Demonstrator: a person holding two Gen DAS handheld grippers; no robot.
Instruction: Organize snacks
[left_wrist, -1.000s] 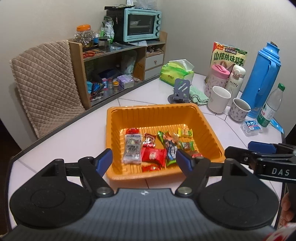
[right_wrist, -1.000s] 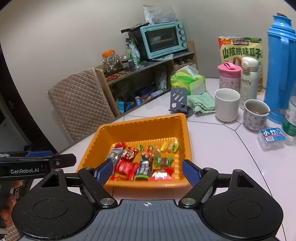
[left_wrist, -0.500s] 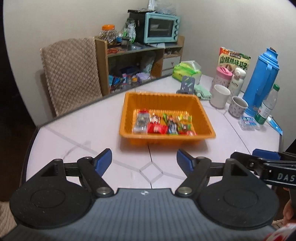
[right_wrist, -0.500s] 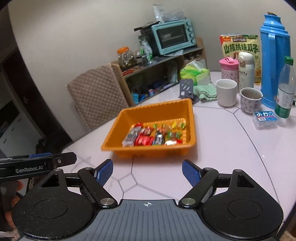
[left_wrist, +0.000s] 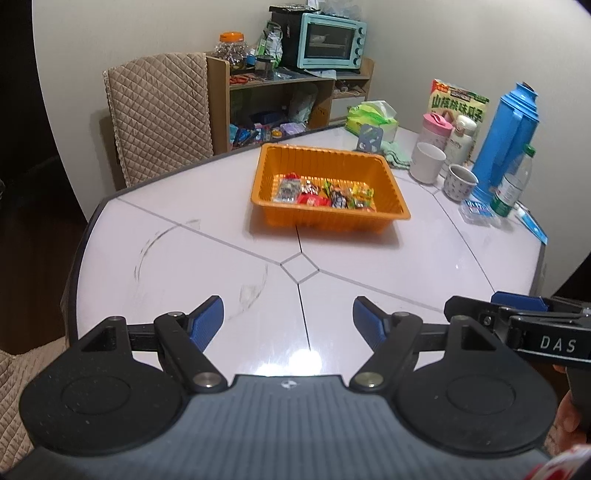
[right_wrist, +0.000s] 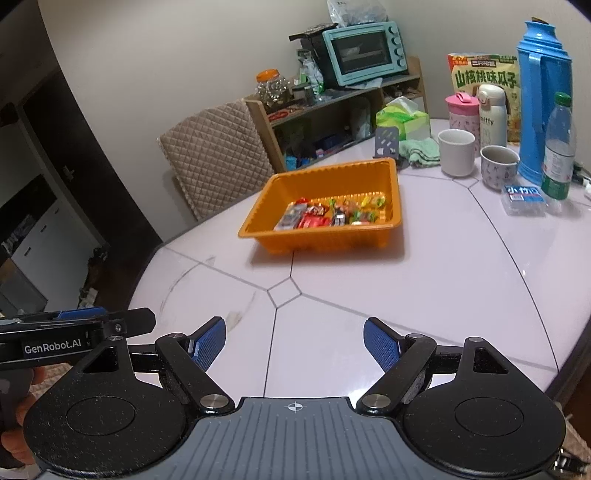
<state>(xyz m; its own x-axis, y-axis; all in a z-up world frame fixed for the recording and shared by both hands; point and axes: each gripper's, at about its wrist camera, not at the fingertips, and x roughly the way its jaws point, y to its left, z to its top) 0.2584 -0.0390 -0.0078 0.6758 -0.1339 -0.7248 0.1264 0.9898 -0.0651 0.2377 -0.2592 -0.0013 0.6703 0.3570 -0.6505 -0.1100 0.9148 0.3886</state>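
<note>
An orange tray (left_wrist: 391, 184) (right_wrist: 258, 218) stands on the white table, past its middle. Several wrapped snacks (left_wrist: 325, 195) (right_wrist: 332, 214) lie in a row along the tray's near side. My left gripper (left_wrist: 288, 317) hangs open over the table's near edge, far short of the tray, with nothing between its blue pads. My right gripper (right_wrist: 293, 338) is open too and just as empty, beside the left one. The right gripper's fingers (left_wrist: 517, 306) show at the right of the left wrist view; the left gripper's fingers (right_wrist: 122, 319) show at the left of the right wrist view.
Behind the tray stand a phone stand (right_wrist: 386, 142), a green cloth (right_wrist: 421, 151), two cups (right_wrist: 456, 151), a pink tumbler, a white flask, a blue thermos (right_wrist: 543, 96), a water bottle (right_wrist: 559, 147) and a seed bag. A quilted chair (left_wrist: 159, 114) and a shelf with an oven (left_wrist: 332, 40) lie beyond.
Both grippers have pulled back from the tray toward the near table edge and risen a little; the tray now looks small and far. Their jaws stay open.
</note>
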